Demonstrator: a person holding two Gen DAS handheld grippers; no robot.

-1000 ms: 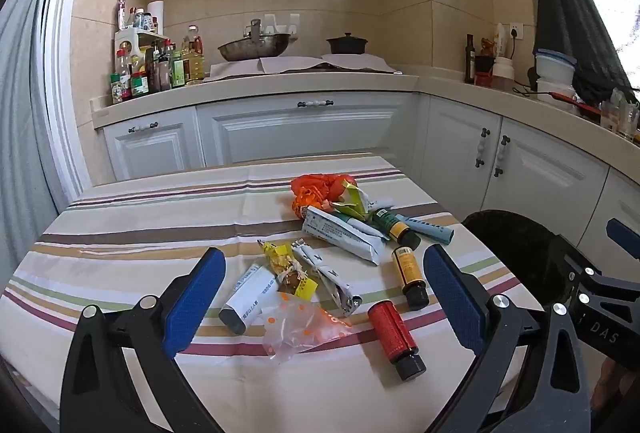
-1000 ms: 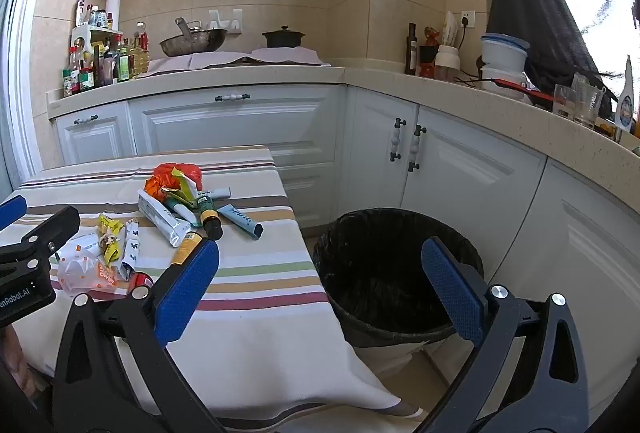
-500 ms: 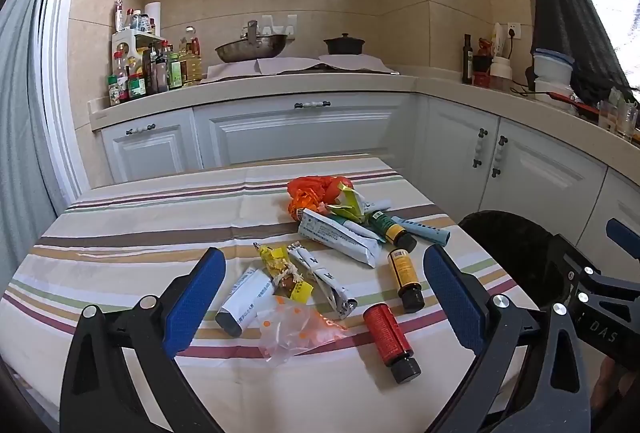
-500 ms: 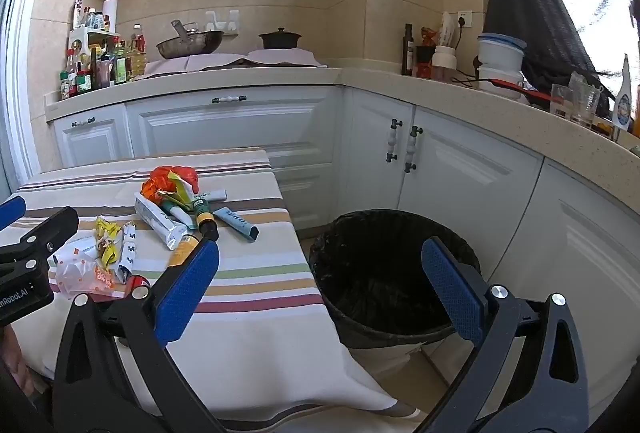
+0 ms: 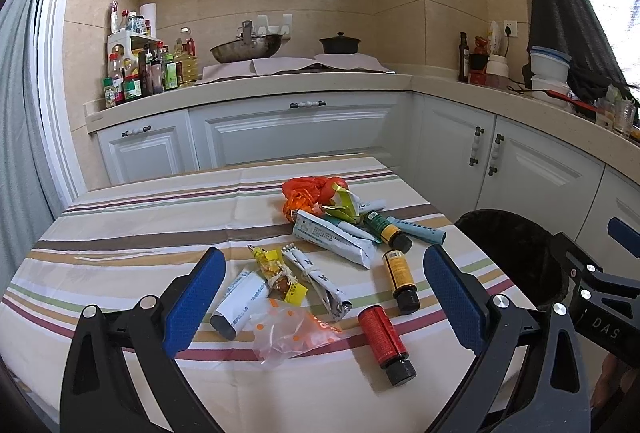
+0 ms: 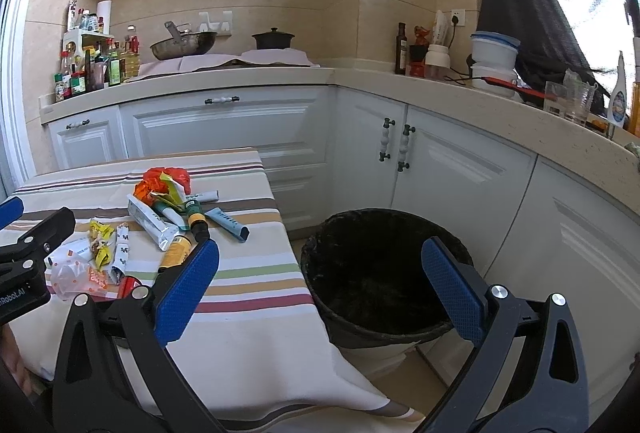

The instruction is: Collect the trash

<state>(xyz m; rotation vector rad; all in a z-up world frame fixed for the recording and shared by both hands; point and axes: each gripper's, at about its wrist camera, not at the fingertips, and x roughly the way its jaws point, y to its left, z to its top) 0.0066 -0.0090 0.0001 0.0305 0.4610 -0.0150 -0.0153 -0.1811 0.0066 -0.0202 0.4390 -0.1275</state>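
Trash (image 5: 320, 265) on striped table, ahead between spread left tongs (image 5: 320, 297)

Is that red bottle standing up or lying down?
Lying down: the red bottle rests on its side on the striped tablecloth, black cap toward the camera.

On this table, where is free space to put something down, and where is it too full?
Free: the cloth left of the orange bag, and the strip between the bottles and the bin-side edge. Crowded: the middle, from the bag to the red bottle.
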